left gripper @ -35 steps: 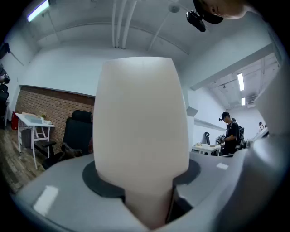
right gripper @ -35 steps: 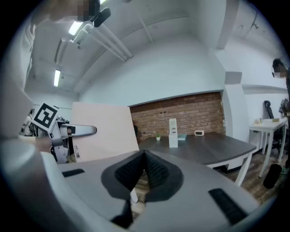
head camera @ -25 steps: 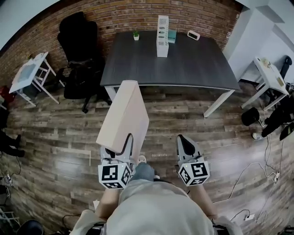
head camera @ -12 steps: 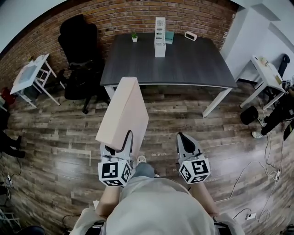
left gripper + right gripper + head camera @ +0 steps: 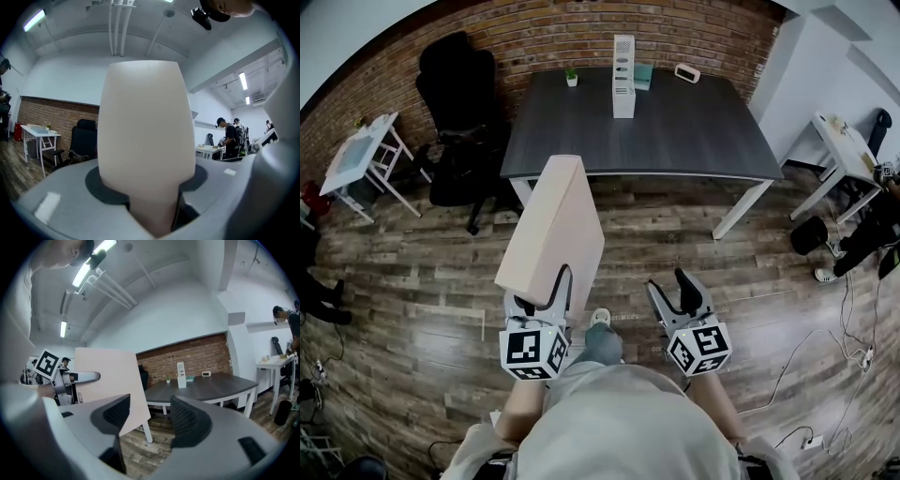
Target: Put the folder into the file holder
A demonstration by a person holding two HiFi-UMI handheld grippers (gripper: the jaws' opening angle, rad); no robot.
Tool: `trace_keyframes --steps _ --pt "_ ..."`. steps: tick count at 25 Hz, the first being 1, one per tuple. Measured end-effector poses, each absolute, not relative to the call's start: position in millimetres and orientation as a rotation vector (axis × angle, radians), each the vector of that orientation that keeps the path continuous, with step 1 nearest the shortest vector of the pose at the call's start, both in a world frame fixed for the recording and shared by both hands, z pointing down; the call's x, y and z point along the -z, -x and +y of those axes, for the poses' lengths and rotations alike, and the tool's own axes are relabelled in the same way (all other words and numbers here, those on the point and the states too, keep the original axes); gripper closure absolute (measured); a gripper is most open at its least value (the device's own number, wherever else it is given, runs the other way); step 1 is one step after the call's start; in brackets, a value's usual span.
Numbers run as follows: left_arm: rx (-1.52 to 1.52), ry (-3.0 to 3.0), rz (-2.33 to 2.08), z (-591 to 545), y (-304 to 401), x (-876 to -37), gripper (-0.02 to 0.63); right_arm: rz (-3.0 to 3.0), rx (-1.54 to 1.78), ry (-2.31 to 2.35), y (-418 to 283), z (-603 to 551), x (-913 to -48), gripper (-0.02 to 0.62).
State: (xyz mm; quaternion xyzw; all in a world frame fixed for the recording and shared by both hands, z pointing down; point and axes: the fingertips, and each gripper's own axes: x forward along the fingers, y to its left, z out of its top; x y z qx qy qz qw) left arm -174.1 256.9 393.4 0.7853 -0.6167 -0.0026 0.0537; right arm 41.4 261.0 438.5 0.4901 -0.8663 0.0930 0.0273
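Lower left in the head view, left tongs (image 5: 542, 291) grip the folder (image 5: 553, 225); right tongs (image 5: 668, 283), empty, are opening.

Pale grey-beige top (image 5: 619, 422), blue-grey trouser leg (image 5: 598, 349), white shoe (image 5: 600, 317), left gripper (image 5: 542, 292) and right gripper (image 5: 670, 287) in light grey plastic, black ribbed pads (image 5: 185, 420), marker cubes (image 5: 532, 354) printed with black-and-white squares.

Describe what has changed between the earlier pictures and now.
The jaws of the right gripper, shut a second ago, are opening, and nothing is between them. The left gripper stays shut on the folder, which is held up over the floor as before. The file holder stays at the far side of the table.
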Motion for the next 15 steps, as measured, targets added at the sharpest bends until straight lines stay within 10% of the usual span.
trace_keyframes --steps 15 --pt "0.024 -2.400 -1.851 142.5 165.3 -397.9 0.336 -2.663 -0.333 -1.538 -55.3 155.1 -453.2 0.207"
